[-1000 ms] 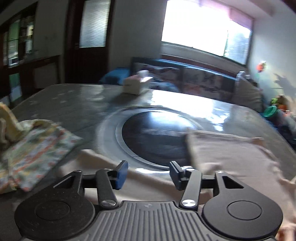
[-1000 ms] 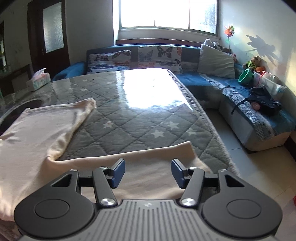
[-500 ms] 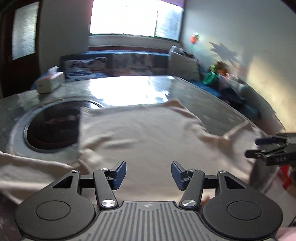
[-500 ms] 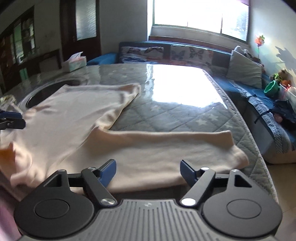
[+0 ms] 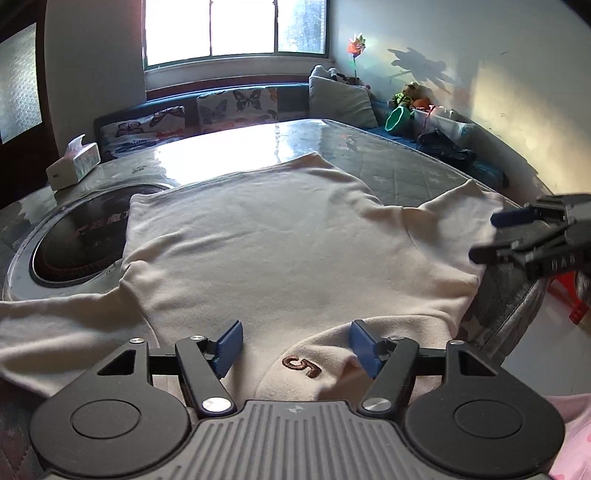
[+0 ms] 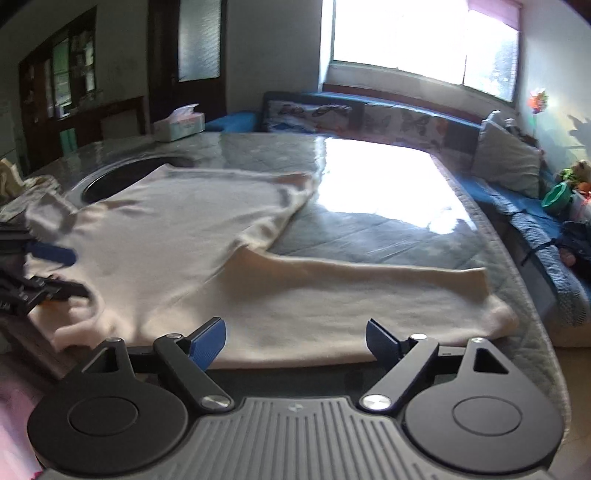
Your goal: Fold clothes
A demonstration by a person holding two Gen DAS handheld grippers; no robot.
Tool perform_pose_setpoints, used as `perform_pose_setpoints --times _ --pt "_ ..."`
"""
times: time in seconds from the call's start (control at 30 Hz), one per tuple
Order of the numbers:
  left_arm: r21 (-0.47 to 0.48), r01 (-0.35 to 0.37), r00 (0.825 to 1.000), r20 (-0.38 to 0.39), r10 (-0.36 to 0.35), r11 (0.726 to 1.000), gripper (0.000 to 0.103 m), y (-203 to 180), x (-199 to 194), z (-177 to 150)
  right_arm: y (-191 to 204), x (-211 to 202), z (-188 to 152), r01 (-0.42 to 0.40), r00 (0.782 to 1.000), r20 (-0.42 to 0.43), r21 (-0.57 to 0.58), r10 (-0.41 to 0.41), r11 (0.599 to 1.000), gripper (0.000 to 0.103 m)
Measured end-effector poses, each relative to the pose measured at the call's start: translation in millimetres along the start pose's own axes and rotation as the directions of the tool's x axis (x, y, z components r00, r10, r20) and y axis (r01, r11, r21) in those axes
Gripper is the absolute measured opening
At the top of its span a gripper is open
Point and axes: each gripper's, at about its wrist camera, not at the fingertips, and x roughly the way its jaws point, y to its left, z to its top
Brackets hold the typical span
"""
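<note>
Quilted table (image 6: 388, 236) bears a spread cream sweater (image 5: 280, 243); left tool (image 5: 297, 345) and right tool (image 6: 295, 338) gape, empty.

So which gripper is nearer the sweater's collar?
Left. The left gripper sits right at the collar; the right gripper is over by the right sleeve.

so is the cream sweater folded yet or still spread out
Spread out. The cream sweater lies flat on the table, both sleeves out sideways, no fold made. Both grippers open, holding nothing.

Window (image 5: 236, 27) backlight, tabletop glare, fisheye.
</note>
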Motion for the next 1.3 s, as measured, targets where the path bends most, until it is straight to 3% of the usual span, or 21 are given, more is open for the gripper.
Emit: perform_pose_setpoints --times 0.2,0.33,0.47,0.57,0.97,1.3 --pt "-0.021 -0.009 1.0 -0.014 0.009 1.0 0.079 -0.1 -3.2 5.7 3.7 -2.9 -2.7 0.006 1.0 0.011 -0.004 -0.006 1.0 0.089" --pt "-0.021 -0.014 1.0 0.002 0.014 1.0 0.095 -3.6 -7.2 9.4 2.5 -9.8 -1.7 0.018 0.999 0.037 0.018 -0.018 1.0 0.093" --pt "-0.017 -0.002 1.0 0.022 0.002 1.0 0.103 -8.8 -9.1 14.4 -2.2 -14.4 -1.8 0.033 0.998 0.054 0.064 -0.036 0.997 0.097" --pt "-0.014 0.003 0.999 0.036 -0.002 1.0 0.103 -12.5 -9.1 19.2 -5.4 -17.9 -2.4 0.044 0.996 0.067 0.096 -0.051 0.994 0.103" --pt "-0.046 -0.003 0.998 0.062 0.006 0.999 0.103 -19.7 -8.6 30.6 -12.8 -28.9 -5.0 0.101 0.989 0.088 0.187 -0.119 0.977 0.103" --pt "-0.075 -0.003 0.999 0.032 0.006 0.997 0.103 -22.7 -0.3 37.4 -26.2 -28.9 -10.0 0.147 0.984 0.055 0.284 -0.169 0.948 0.103"
